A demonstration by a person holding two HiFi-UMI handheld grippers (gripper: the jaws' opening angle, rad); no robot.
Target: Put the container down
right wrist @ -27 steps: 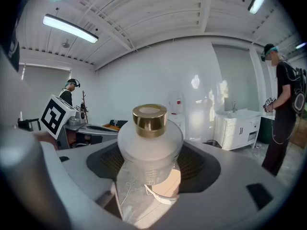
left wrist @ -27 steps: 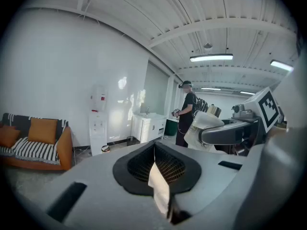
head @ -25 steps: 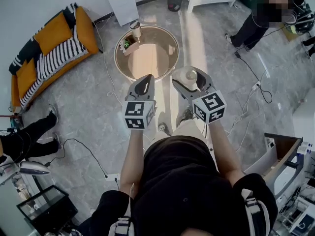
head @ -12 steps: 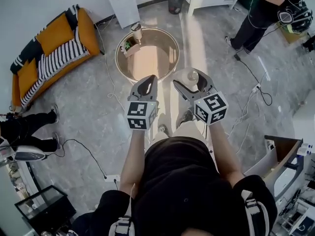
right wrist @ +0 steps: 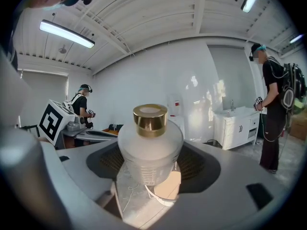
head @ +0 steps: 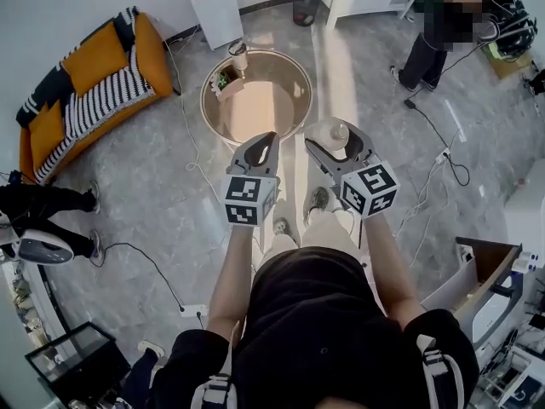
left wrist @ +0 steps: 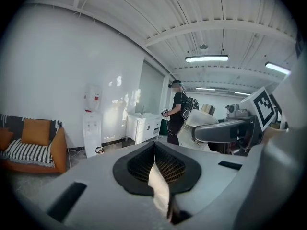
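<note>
Frosted container (right wrist: 150, 150) between right tongs (head: 333, 139)

"What does the container (right wrist: 150, 150) look like?"

"A squat, rounded jar of frosted white, see-through lower down, with faint print on its front that I can't read. A shiny gold cap (right wrist: 150, 118) closes it."

"How does it sit?"

"Upright, cap on top, pinched at its belly between the jaws of my right claw (head: 334, 137)."

"And where is it?"

"Off the ground, in front of me. From my head it shows just beside the near rim of the round table (head: 255, 109)."
</note>
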